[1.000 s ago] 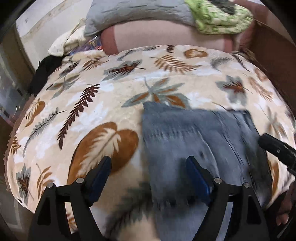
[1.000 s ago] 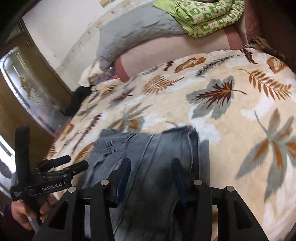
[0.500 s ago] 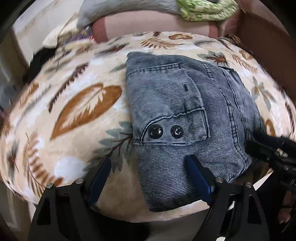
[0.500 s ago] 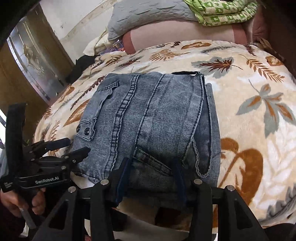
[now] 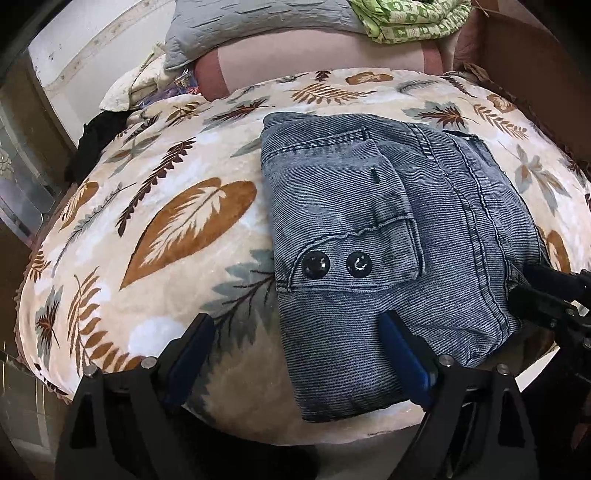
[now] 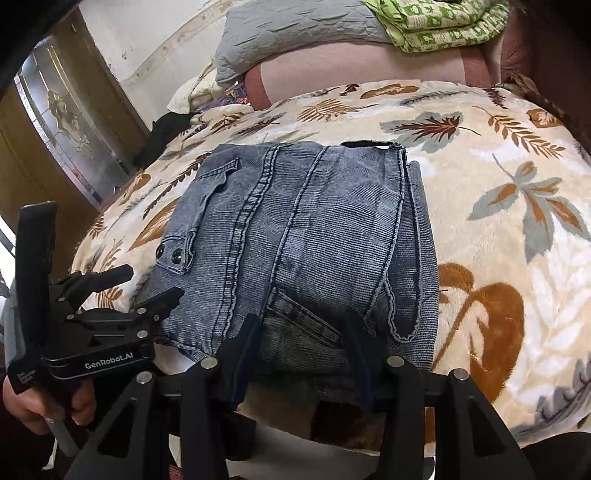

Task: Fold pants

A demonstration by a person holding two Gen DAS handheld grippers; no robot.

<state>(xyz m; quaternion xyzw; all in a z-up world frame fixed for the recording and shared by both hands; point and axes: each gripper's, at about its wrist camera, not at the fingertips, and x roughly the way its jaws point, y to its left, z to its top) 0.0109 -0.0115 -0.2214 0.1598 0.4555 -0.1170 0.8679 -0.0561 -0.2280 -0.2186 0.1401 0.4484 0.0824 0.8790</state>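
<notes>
Grey-blue folded pants point(image 5: 388, 229) lie flat on the leaf-print blanket point(image 5: 177, 229), pocket with two black snaps facing up. My left gripper point(image 5: 295, 350) hovers over their near left edge; its jaws are opening, with the pants' edge between them and neither pad pressing. It also shows low on the left as the left gripper point(image 6: 147, 284), held by a hand point(image 6: 22, 402). My right gripper point(image 6: 301, 343) stands half open over the near edge of the pants point(image 6: 314, 229), pinching nothing. The right gripper point(image 5: 524, 284) shows by their right corner.
The blanket covers a rounded bed that drops away just in front of both grippers. At the far end lie a pink bolster point(image 5: 314, 59), a grey pillow point(image 6: 295, 33) and a green patterned cloth point(image 6: 443, 22). A glass-panelled wooden door point(image 6: 62, 122) stands at the left.
Both grippers drew back from close over the pants to the bed's near edge, so the whole folded bundle now shows. The left jaws stand a little wider. The pants lie still.
</notes>
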